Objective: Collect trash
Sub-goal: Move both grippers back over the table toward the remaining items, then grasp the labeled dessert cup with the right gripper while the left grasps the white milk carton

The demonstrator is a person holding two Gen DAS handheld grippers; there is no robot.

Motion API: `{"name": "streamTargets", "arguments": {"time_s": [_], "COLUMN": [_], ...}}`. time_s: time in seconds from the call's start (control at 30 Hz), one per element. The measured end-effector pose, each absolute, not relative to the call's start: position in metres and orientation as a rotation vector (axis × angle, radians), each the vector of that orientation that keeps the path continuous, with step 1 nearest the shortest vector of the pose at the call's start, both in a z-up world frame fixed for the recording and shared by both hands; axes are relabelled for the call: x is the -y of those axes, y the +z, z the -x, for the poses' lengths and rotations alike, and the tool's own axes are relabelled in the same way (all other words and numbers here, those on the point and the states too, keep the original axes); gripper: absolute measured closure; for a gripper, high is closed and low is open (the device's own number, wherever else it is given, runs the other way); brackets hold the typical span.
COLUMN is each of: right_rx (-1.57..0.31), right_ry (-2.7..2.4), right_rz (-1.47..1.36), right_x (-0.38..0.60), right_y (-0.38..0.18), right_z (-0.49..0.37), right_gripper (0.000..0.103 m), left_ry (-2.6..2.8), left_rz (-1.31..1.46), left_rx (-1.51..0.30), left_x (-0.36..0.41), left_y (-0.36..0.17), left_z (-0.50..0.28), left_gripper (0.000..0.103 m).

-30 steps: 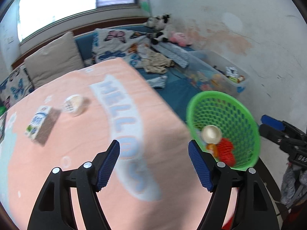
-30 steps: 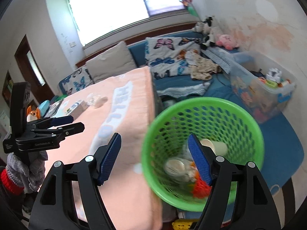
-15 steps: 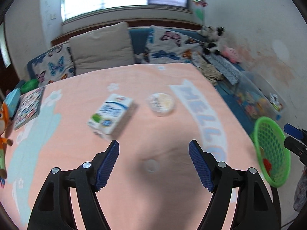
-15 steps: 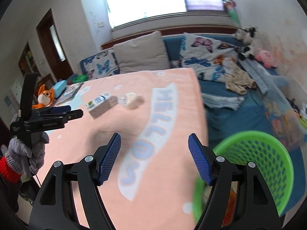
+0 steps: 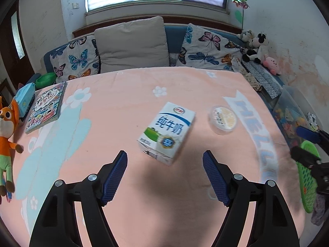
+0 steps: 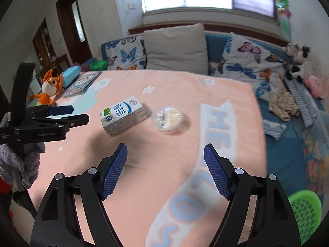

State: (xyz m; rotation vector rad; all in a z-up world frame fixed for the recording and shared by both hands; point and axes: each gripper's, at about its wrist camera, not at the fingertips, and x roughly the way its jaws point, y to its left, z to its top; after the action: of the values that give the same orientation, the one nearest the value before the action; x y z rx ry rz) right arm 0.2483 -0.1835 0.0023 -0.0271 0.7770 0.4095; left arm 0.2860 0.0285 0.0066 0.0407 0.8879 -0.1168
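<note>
Two pieces of trash are lying mid-surface on the peach blanket-covered table (image 5: pixel 123 103): a white-and-blue milk carton (image 5: pixel 167 131), then a round clear plastic cup (image 5: pixel 223 119) toward the right edge. Left gripper (image 5: pixel 164 175) is hovering released before the carton; right gripper (image 6: pixel 164 170), jaws just widening, is holding nothing. Next, I'd guess, closing on the carton.
</note>
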Motion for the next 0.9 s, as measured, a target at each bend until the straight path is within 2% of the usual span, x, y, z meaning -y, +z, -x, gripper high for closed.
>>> {"name": "streamTargets", "arguments": {"time_s": [0.33,0.83,0.87,0.9], "right_rx": [-0.847,-0.886,-0.884,-0.883], "right_ry": [0.399,0.362,0.363,0.365], "right_rz": [0.076,0.125,0.126,0.127], "right_x": [0.148,0.133,0.133,0.134], "right_y": [-0.047,-0.078,-0.079,-0.078], "right_z": [-0.316,-0.367,-0.368,-0.368], "right_gripper": [0.026,0.026,0.027,0.032], "left_ry": [-0.114,-0.146,-0.148,-0.150], "left_rz": [-0.038,-0.051,-0.052,-0.056], "left_rx": [-0.919,-0.924,-0.924,-0.921], "left_x": [-0.043,-0.039,-0.039,-0.037], "left_y": [-0.014,-0.028,-0.028,-0.029], "left_z": [-0.322,-0.344,-0.345,-0.347], "left_gripper": [0.028,0.025,0.025,0.024]}}
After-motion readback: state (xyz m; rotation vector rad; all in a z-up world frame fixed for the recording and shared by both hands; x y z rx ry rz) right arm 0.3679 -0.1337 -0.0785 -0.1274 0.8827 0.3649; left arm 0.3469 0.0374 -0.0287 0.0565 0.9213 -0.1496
